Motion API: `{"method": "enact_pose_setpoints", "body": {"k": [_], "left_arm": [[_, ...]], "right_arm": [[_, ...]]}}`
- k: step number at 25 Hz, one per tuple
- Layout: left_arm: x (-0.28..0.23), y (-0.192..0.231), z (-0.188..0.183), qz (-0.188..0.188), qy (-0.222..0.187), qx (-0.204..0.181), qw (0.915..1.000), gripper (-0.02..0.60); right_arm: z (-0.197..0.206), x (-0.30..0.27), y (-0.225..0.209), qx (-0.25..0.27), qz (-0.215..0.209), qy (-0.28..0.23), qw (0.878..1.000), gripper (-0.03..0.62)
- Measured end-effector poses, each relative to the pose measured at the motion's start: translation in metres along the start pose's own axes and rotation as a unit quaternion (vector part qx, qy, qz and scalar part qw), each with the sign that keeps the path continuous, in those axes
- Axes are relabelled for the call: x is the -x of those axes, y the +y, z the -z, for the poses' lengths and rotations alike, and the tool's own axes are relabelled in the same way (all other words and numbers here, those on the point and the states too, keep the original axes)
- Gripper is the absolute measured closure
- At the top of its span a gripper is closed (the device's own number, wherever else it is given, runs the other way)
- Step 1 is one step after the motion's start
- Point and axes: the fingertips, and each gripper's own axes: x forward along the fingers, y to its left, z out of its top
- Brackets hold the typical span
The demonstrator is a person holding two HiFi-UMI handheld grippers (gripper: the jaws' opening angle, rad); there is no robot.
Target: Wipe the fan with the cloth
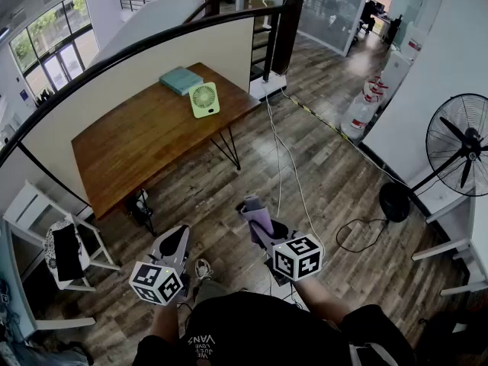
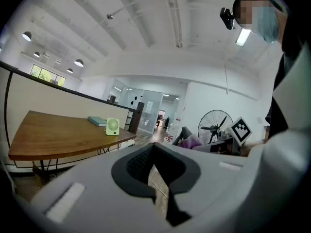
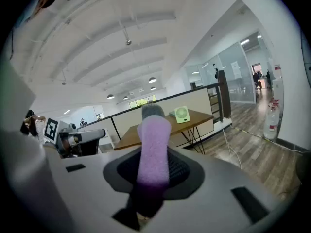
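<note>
A small light-green fan (image 1: 204, 100) stands upright near the far edge of the wooden table (image 1: 137, 139), well ahead of both grippers; it also shows small in the left gripper view as the fan (image 2: 112, 126) and in the right gripper view as the fan (image 3: 181, 114). My right gripper (image 1: 256, 213) is shut on a purple cloth (image 3: 153, 149), which sticks out past the jaws. Low over the floor, my left gripper (image 1: 175, 242) has its jaws together with nothing between them. Neither gripper is near the table.
A teal book (image 1: 181, 80) lies behind the small fan. A large black pedestal fan (image 1: 461, 147) stands at the right wall. Cables (image 1: 286, 166) run across the wood floor. A white chair (image 1: 57, 242) sits at the left, and a black-railed partition backs the table.
</note>
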Motion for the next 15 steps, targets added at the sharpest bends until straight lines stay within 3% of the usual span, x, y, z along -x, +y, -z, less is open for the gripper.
{"method": "enact_pose_setpoints", "body": {"k": [15], "left_arm": [[-0.011,0.018,0.012,-0.011,0.012,0.026,0.9995,0.571]], "right_arm": [[0.001,-0.021,0.001,-0.023,-0.027,-0.001,0.999,0.494]]}}
